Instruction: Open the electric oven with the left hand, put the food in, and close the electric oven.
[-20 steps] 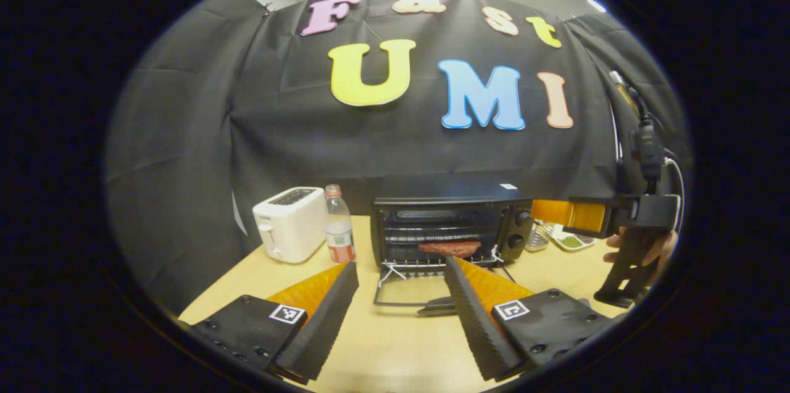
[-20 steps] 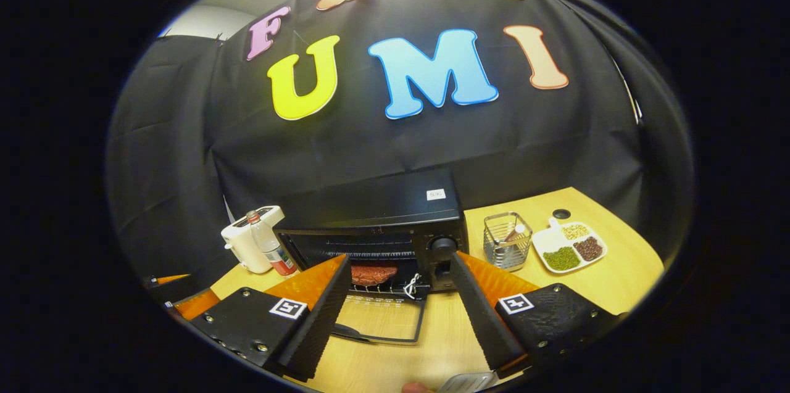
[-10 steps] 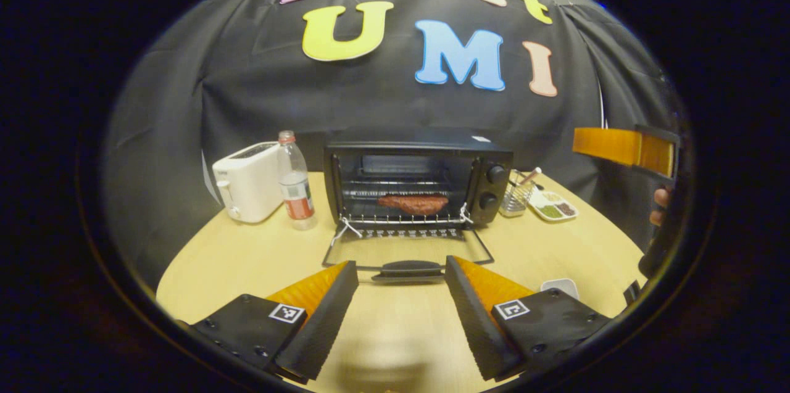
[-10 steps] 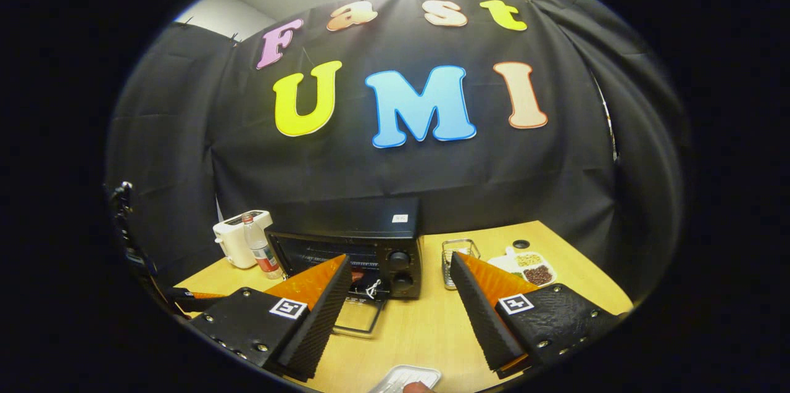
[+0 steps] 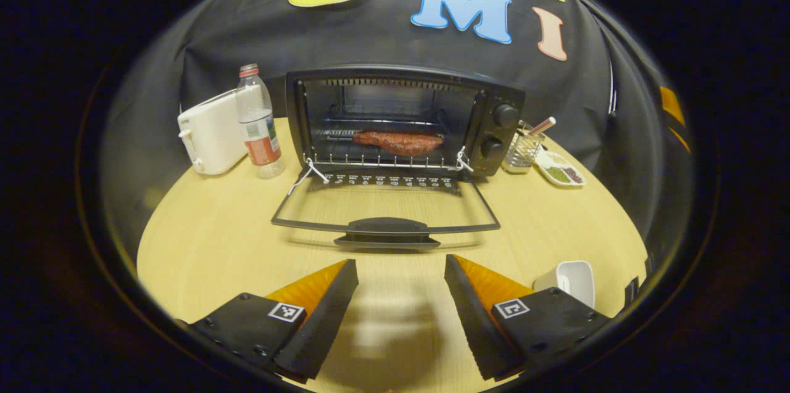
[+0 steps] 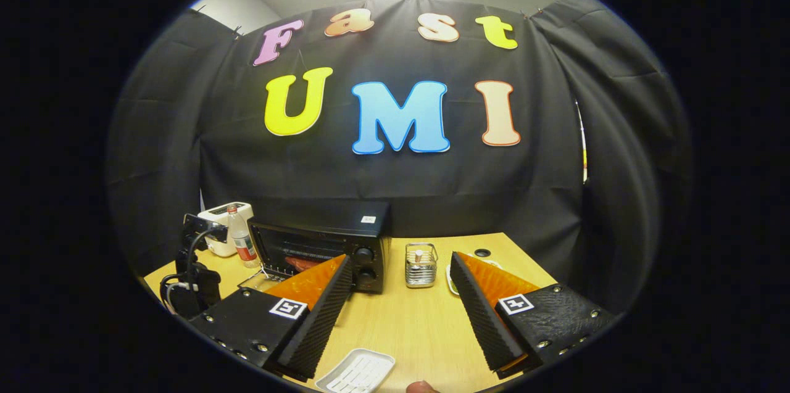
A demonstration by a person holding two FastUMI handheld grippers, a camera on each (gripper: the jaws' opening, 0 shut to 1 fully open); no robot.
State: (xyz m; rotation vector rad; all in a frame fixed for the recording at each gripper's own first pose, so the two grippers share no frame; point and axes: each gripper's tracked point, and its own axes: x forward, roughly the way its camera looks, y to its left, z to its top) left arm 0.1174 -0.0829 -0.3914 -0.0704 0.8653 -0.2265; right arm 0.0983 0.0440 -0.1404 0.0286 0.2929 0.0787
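The black electric oven (image 5: pixel 404 118) stands at the back of the table with its glass door (image 5: pixel 382 205) folded down flat. A reddish slab of food (image 5: pixel 400 141) lies on the wire rack inside. My left gripper (image 5: pixel 401 294) is open just in front of the door's handle (image 5: pixel 386 232), touching nothing. In the right gripper view my right gripper (image 6: pixel 400 303) is open and holds nothing, well back from the oven (image 6: pixel 324 245) and to its right. The left gripper's body (image 6: pixel 194 279) appears at the left edge there.
A white toaster (image 5: pixel 210 132) and a plastic bottle (image 5: pixel 258 123) stand left of the oven. A wire basket (image 5: pixel 523 149) and a divided plate of beans (image 5: pixel 558 169) sit to its right. A small white dish (image 5: pixel 574 279) lies near my left gripper's right finger.
My left gripper has tipped down toward the open door's handle, still open. My right gripper has drawn back from the oven and to the right. The food stays on the rack.
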